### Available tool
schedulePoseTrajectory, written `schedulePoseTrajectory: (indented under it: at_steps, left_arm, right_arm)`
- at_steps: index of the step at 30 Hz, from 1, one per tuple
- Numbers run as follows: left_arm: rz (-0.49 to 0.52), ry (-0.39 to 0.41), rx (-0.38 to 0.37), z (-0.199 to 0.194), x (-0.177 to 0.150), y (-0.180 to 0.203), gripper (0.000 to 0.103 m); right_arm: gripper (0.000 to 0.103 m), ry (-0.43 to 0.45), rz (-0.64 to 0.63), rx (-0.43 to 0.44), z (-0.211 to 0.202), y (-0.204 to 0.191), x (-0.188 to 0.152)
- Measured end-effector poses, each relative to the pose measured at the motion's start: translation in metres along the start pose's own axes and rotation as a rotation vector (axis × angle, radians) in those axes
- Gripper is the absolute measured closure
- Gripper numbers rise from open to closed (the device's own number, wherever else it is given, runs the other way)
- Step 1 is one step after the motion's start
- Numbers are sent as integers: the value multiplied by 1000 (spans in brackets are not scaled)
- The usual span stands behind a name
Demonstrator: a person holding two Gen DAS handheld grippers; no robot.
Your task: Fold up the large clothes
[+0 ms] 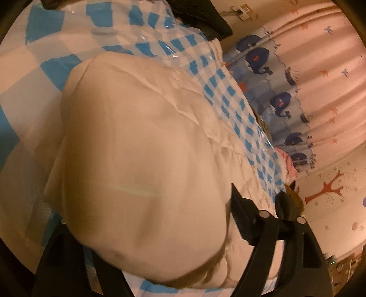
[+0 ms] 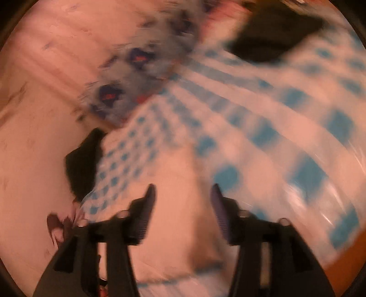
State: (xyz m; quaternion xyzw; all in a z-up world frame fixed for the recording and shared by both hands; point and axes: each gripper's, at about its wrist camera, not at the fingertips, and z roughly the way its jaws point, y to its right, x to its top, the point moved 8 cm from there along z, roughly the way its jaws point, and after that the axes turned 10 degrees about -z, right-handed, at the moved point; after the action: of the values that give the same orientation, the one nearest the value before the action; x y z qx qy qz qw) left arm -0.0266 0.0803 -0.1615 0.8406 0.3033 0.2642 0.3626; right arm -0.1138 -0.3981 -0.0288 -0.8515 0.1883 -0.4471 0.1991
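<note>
Cream-white wrinkled fabric garment (image 1: 141,146) fills most of my left wrist view, bulging up in a big mound from lower centre toward upper left. It lies on a blue-and-white checked tablecloth under clear plastic film (image 1: 231,91), which runs diagonally from upper left to lower right.

My left gripper (image 1: 160,258): one black finger (image 1: 242,219) shows at lower right, pressed against the edge of the mound; the other is mostly buried under cloth at lower left. Fabric sits between them, but I cannot tell if they are clamped on it or just spread around it.

A black cloth item (image 1: 205,20) sits at top centre on the far end of the table. A pale pink curtain with a navy whale print border (image 1: 281,100) takes the right side. A small pink bundle (image 1: 289,164) lies at the table's right edge.

Right wrist view is heavily motion-blurred. My right gripper (image 2: 183,205) is spread wide, both fingers (image 2: 146,205) apart at lower centre, nothing pinched. The garment shows as a pale patch between and below the fingers, touching neither as far as I can see. Checked cloth fills the right half. Dark blob at upper right is likely the same black item; a second dark cloth shape (image 2: 82,162) sits at mid left at the table edge. Curtain upper left.
</note>
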Motion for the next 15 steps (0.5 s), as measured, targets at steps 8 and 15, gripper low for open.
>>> schedulePoseTrajectory:
  at_steps: [8,15]
  left_arm:
    - [16,51,19,-1,15,-7,20]
    - [42,71,55,-1,18,-1,18]
  right_arm:
    - [25,-208,-306,-117,187,-48,-66]
    - [22,-25,-384,-153,164,-107,-13]
